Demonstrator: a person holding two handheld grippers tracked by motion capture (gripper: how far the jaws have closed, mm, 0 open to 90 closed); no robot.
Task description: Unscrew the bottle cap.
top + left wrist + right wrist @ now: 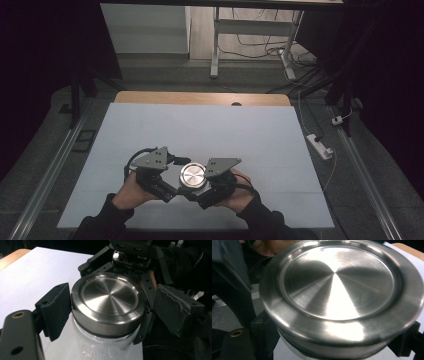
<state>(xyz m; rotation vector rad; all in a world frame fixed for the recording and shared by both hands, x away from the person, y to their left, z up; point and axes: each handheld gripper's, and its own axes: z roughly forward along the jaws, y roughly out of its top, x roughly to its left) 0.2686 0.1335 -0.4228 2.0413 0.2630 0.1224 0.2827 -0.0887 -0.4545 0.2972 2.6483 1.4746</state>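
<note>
Clear glass jar (100, 347) with round brushed-steel lid (109, 298): right tool (202, 196) clamps it, left tool (176, 192) brackets the lid.

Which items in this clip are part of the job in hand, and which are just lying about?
In the job:
- clear glass jar with a round brushed-steel lid
- left gripper, jaws around the lid
- right gripper, shut on the jar below the lid

Lying about:
- white power strip on the floor
- white-legged desk frame behind the table
- loose cables under it
</note>
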